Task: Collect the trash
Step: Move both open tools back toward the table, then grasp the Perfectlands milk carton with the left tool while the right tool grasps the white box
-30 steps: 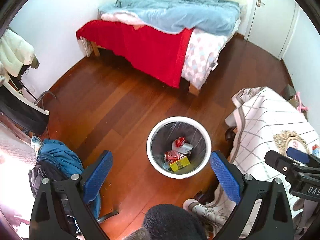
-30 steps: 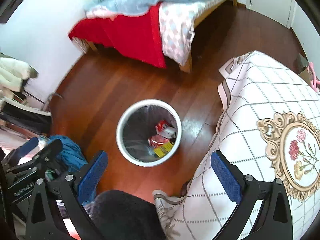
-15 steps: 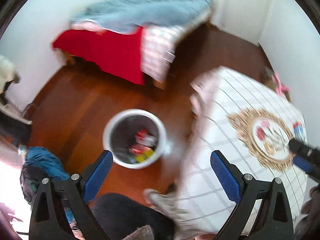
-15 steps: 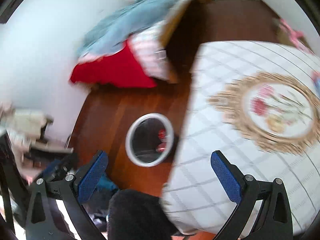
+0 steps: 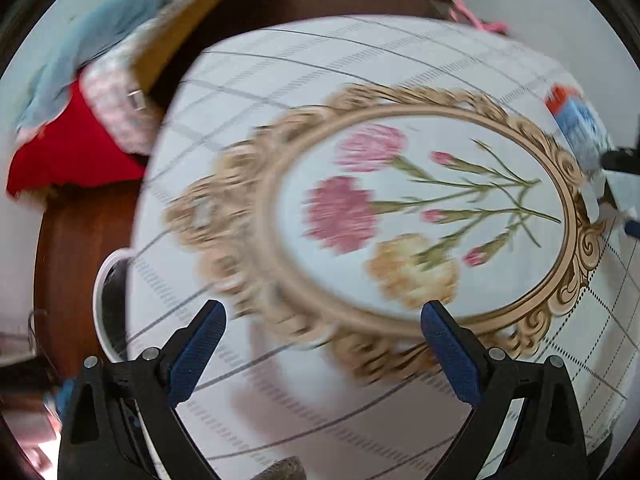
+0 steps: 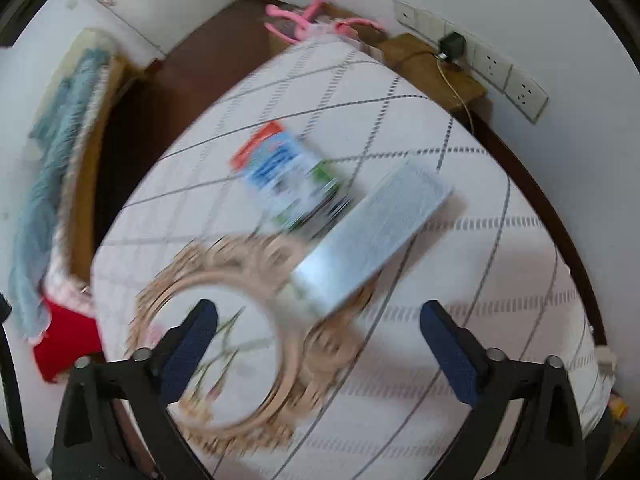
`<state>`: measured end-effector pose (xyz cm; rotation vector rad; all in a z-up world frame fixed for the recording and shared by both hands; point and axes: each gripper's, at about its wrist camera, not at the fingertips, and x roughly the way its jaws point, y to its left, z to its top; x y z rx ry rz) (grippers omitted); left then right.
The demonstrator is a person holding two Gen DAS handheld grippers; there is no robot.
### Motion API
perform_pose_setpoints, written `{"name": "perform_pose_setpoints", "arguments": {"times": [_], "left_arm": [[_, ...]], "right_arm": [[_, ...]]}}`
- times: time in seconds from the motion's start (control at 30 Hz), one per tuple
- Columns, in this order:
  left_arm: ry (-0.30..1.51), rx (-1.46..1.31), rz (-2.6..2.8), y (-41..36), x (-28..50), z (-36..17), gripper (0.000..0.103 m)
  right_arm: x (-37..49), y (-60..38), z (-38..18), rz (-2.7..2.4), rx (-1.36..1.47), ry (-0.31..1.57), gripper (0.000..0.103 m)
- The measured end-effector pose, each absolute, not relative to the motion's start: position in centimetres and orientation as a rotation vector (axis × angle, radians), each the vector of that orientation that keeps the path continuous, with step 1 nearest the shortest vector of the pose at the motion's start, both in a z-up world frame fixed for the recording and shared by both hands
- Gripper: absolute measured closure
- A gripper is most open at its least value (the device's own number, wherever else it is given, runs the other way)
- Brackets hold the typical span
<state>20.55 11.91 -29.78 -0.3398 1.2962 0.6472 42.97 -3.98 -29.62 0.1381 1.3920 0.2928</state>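
Right wrist view: the right tool (image 6: 318, 334) hangs with its jaws spread wide and empty over the cloth-covered surface (image 6: 460, 320). A blurred colourful carton (image 6: 288, 184) and a pale flat box (image 6: 372, 236) lie touching, near the surface's far side, with bare cloth between them and the tool. The left tool (image 5: 320, 336) is likewise spread and empty above the floral medallion (image 5: 400, 208). The bin (image 5: 105, 304) peeks past the surface's left edge.

The right hand-held gripper (image 6: 318, 334) hangs wide open over the desk (image 6: 460, 360); just ahead lie a carton (image 6: 288, 180) and a pale box (image 6: 372, 232), touching.
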Motion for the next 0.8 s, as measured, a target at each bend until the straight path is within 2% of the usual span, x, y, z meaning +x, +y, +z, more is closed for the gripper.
{"name": "perform_pose_setpoints", "arguments": {"times": [0.1,0.13,0.17,0.2,0.27,0.5,0.53,0.6,0.67,0.73,0.77,0.8], "left_arm": [[1.302,-0.324,0.621,11.0,22.7,-30.0,0.003],[1.305,-0.329,0.611,10.9,23.4,-29.9,0.003],[1.306,-0.337,0.596,10.7,24.1,-29.8,0.003],[1.304,-0.343,0.585,10.5,24.9,-29.6,0.003],[1.294,-0.339,0.558,10.0,26.5,-29.0,0.003],[1.255,-0.302,0.468,7.6,33.8,-26.4,0.003],[1.256,-0.306,0.458,7.3,35.0,-26.2,0.003],[1.269,-0.323,0.431,6.8,37.3,-25.9,0.003],[1.279,-0.345,0.402,6.7,39.2,-25.7,0.003],[1.304,-0.380,0.360,6.3,41.4,-26.1,0.003],[1.317,-0.396,0.344,6.1,42.2,-26.5,0.003],[1.336,-0.414,0.327,5.8,43.2,-27.0,0.003]], "right_arm": [[44.6,-3.8,-31.4,0.285,0.122,1.429,0.029],[44.7,-4.0,-31.3,0.297,0.125,1.421,0.030],[44.9,-4.2,-31.0,0.328,0.116,1.410,0.043],[44.9,-4.5,-31.0,0.353,0.096,1.422,0.052],[44.8,-5.4,-30.9,0.385,0.069,1.441,0.057],[46.0,-10.7,-31.0,0.408,-0.215,1.523,0.058],[46.2,-11.1,-31.1,0.405,-0.219,1.532,0.058],[47.1,-12.3,-31.2,0.378,-0.157,1.529,0.046],[47.6,-13.0,-30.9,0.374,-0.087,1.492,0.047],[48.0,-13.6,-30.8,0.357,-0.042,1.454,0.062],[48.2,-13.5,-30.9,0.352,-0.034,1.449,0.067],[48.5,-13.8,-30.8,0.336,-0.019,1.437,0.067]]}}
